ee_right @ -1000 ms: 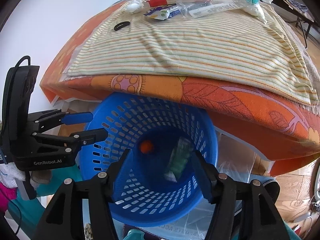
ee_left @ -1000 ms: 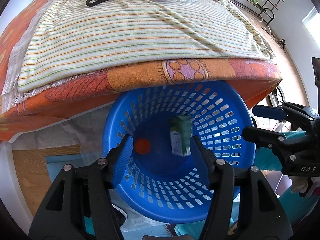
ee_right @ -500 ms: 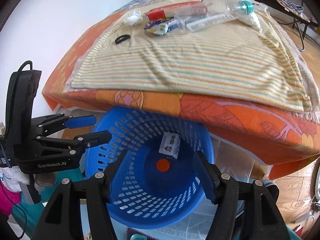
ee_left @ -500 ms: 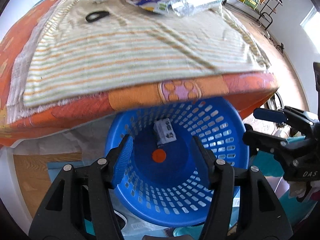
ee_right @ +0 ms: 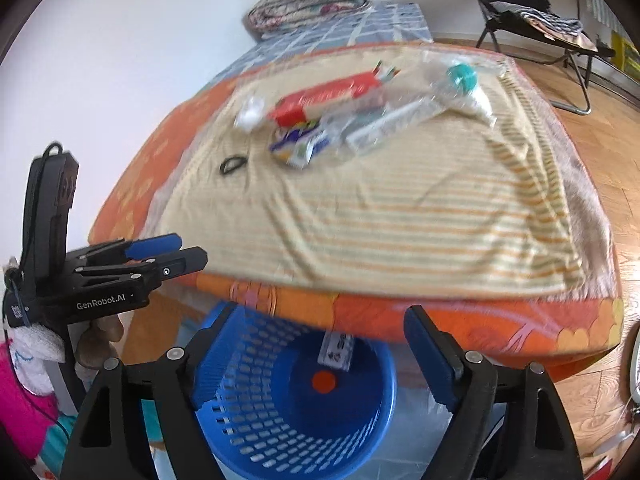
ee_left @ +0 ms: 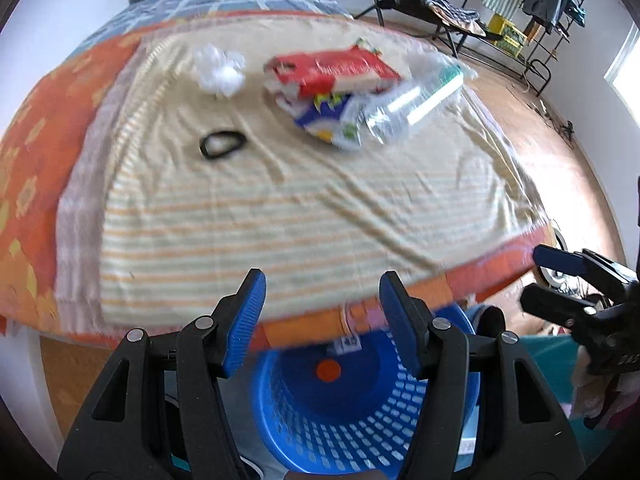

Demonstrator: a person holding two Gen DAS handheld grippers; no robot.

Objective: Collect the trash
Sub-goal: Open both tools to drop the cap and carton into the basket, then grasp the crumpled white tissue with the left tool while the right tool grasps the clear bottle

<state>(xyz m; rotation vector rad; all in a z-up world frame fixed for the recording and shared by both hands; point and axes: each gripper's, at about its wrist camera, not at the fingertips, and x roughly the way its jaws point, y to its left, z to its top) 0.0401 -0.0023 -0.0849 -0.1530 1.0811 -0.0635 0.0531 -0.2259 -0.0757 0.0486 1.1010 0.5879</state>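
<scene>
Trash lay in a loose cluster at the far end of the striped sheet [ee_left: 280, 208]: a red packet [ee_left: 332, 70] over a blue wrapper [ee_left: 324, 118], a clear bottle [ee_left: 412, 100] beside them, and a white wad [ee_left: 220, 70] to their left. A black ring [ee_left: 221, 145] sat apart, nearer the camera. The basket [ee_right: 256, 412] stood on the floor, partly under the bed's edge, with a small white carton [ee_right: 338, 350] inside against its far wall. The left gripper [ee_left: 322, 304] was spread, nothing between its pads. The right gripper [ee_right: 316, 340] had just been opening and was empty too. Both hung above the basket.
</scene>
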